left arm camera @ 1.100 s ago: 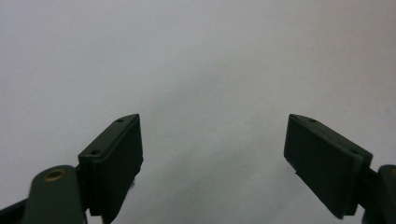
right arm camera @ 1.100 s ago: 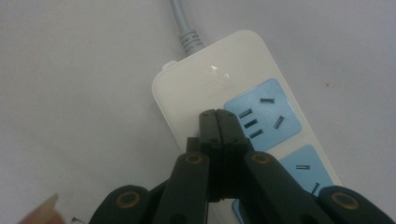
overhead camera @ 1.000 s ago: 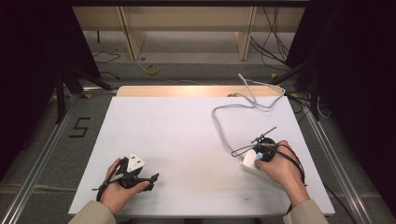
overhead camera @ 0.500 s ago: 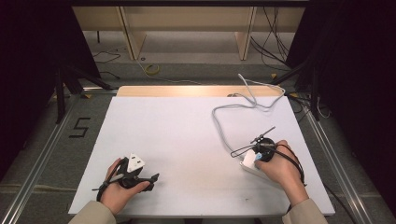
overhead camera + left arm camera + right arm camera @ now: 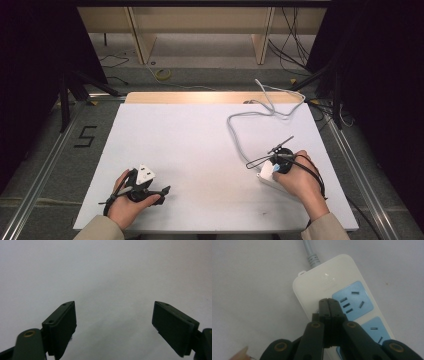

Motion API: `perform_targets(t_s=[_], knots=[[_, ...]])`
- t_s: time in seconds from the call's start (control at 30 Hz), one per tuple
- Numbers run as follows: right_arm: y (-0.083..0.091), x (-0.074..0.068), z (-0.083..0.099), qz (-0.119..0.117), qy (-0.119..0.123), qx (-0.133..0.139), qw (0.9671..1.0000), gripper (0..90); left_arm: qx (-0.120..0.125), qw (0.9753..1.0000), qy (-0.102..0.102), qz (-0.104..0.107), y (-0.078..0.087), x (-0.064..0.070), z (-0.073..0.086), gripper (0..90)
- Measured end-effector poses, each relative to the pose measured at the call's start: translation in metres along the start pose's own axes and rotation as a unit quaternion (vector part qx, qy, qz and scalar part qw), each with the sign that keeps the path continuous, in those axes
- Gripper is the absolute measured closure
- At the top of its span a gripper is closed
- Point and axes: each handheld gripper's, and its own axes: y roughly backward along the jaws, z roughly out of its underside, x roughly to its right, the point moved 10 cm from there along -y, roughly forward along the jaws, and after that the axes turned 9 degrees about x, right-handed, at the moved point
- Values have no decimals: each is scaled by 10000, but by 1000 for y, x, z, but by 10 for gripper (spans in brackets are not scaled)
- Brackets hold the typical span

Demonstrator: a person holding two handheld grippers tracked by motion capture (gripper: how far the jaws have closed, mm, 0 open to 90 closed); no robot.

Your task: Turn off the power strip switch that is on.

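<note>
**Closed jaws on a power strip: where this can go sideways**

The right gripper (image 5: 328,301) has its jaws pressed flat together with nothing between them, and the tips sit over the white top of the power strip (image 5: 324,282), just beside the first blue socket (image 5: 352,300). I can't tell if they actually touch the plastic or hover a hair above it. In the high view the strip (image 5: 266,172) lies under the right hand (image 5: 300,180), near the table's (image 5: 200,135) right edge, with its grey cord (image 5: 235,132) looping away from it toward the table's far edge.

My guess is it's going for a press or nudge on the strip. What worries me:

- The strip looks light and nothing pins it. A sideways push would probably just skate it over the smooth table, maybe off the edge close by.
- The tips are right next to the socket slots. Any drift toward the blue face and they could catch in a slot.
- That cord has a lot of slack. If the strip moves, the loop could drag or twist it off line.
- Shut jaws can't grab anything, so if the strip slips there's no recovery without reopening.

The left gripper (image 5: 145,187) is no help for now: well away from the strip near the table's front left corner, its jaws spread wide over bare table, holding nothing.
</note>
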Motion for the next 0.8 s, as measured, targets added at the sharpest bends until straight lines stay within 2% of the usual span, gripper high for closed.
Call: perform_targets(t_s=[0.53,0.8], knots=[[-2,0,0,40,-1,0,10000,900,8,10000,-6,-3,-1,1,0,193],[-1,1,0,-49,-41,42,10000,900,2,10000,-5,5,-1,1,0,193]])
